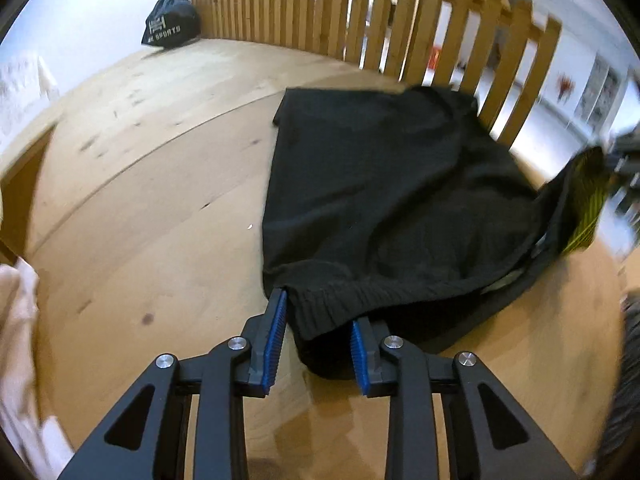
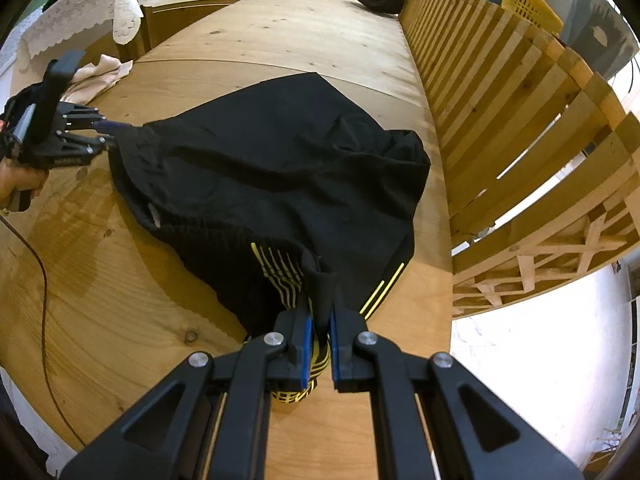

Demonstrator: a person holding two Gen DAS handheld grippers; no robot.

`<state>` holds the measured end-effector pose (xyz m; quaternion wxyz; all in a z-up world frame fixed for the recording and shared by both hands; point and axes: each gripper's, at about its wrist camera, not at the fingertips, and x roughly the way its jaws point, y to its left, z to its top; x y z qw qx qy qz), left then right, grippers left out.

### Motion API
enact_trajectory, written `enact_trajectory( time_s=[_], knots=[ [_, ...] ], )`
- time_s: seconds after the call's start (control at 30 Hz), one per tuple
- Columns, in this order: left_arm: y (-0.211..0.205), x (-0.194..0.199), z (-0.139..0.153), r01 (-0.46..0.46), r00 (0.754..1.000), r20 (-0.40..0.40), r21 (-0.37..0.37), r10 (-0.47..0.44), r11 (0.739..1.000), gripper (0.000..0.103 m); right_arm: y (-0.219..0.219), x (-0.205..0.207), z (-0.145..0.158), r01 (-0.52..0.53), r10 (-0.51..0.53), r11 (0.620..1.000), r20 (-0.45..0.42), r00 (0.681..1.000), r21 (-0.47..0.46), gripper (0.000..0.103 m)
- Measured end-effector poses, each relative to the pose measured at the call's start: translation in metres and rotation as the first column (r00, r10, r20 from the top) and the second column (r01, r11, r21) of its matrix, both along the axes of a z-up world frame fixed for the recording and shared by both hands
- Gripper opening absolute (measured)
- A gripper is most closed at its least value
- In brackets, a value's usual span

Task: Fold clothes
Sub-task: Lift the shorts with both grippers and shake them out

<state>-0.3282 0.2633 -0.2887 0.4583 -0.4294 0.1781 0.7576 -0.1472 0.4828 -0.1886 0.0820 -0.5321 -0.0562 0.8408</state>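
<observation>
While black shorts lie spread on the desk, waistband stretched between both claws, left claw gapes around one ribbed corner, right claw pinches the yellow-striped end; legs point away toward the slatted fence.

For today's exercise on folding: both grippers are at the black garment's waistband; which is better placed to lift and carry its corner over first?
Probably the right gripper: its jaws pinch the garment's yellow-striped waistband tightly, while the left gripper stands wider around cloth.
</observation>
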Motion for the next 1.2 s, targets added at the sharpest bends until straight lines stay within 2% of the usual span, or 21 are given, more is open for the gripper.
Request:
enact_trajectory(
  time_s=[0.13, 0.17, 0.23, 0.27, 0.37, 0.43, 0.53, 0.63, 0.7, 0.77, 0.93, 1.03, 1.2],
  knots=[
    [-0.001, -0.009, 0.002, -0.031, 0.998, 0.063, 0.020, 0.030, 0.999, 0.024, -0.001, 0.003, 0.000, 0.004, -0.004, 1.000, 0.004, 1.000, 0.008, 0.007],
    [-0.002, -0.009, 0.002, -0.033, 0.997, 0.069, 0.025, 0.032, 0.999, 0.019, -0.002, 0.003, 0.001, 0.000, 0.000, 1.000, 0.001, 1.000, 0.012, 0.007],
    [0.000, -0.006, 0.003, -0.035, 0.998, 0.050, 0.012, 0.035, 0.999, 0.017, -0.003, 0.003, 0.003, -0.008, 0.008, 1.000, -0.003, 1.000, 0.016, 0.007],
    [0.001, -0.003, 0.005, -0.033, 0.999, 0.029, 0.002, 0.032, 0.999, 0.005, -0.003, 0.002, 0.003, -0.009, 0.009, 1.000, -0.003, 1.000, 0.018, 0.007],
    [0.009, 0.005, 0.008, -0.009, 0.999, -0.042, -0.018, 0.008, 1.000, 0.004, -0.003, 0.000, 0.002, -0.005, 0.005, 1.000, -0.006, 1.000, 0.014, 0.007],
    [0.006, 0.006, 0.011, 0.002, 0.999, -0.032, -0.017, -0.002, 1.000, 0.003, -0.003, 0.000, 0.000, -0.002, 0.002, 1.000, -0.007, 1.000, 0.011, 0.007],
    [0.000, 0.011, 0.020, 0.012, 0.998, -0.057, -0.022, -0.014, 1.000, 0.003, -0.003, -0.001, 0.000, 0.001, -0.001, 1.000, -0.004, 1.000, 0.015, 0.007],
    [-0.010, 0.003, 0.039, -0.027, 0.998, -0.049, 0.003, 0.027, 1.000, 0.003, -0.003, -0.002, 0.006, -0.002, 0.002, 1.000, -0.003, 1.000, 0.030, 0.007],
    [-0.019, -0.008, 0.063, -0.065, 0.997, -0.042, 0.031, 0.066, 0.997, 0.003, -0.005, -0.006, 0.019, -0.018, 0.019, 0.998, -0.013, 1.000, 0.059, 0.007],
    [-0.028, -0.019, 0.100, -0.092, 0.993, -0.072, 0.055, 0.096, 0.994, 0.003, -0.008, -0.015, 0.044, -0.045, 0.050, 0.994, -0.044, 0.998, 0.103, 0.007],
    [-0.047, -0.032, 0.221, -0.125, 0.972, -0.188, 0.096, 0.142, 0.987, 0.003, -0.020, -0.042, 0.147, -0.066, 0.112, 0.971, -0.193, 0.975, 0.230, 0.006],
    [-0.068, -0.020, 0.294, -0.116, 0.954, -0.267, 0.098, 0.138, 0.988, 0.003, -0.034, -0.034, 0.211, -0.066, 0.143, 0.963, -0.284, 0.948, 0.262, 0.006],
    [-0.127, 0.021, 0.382, -0.119, 0.946, -0.283, 0.142, 0.156, 0.983, 0.003, -0.074, 0.009, 0.271, -0.112, 0.220, 0.946, -0.344, 0.913, 0.305, 0.006]
  ],
)
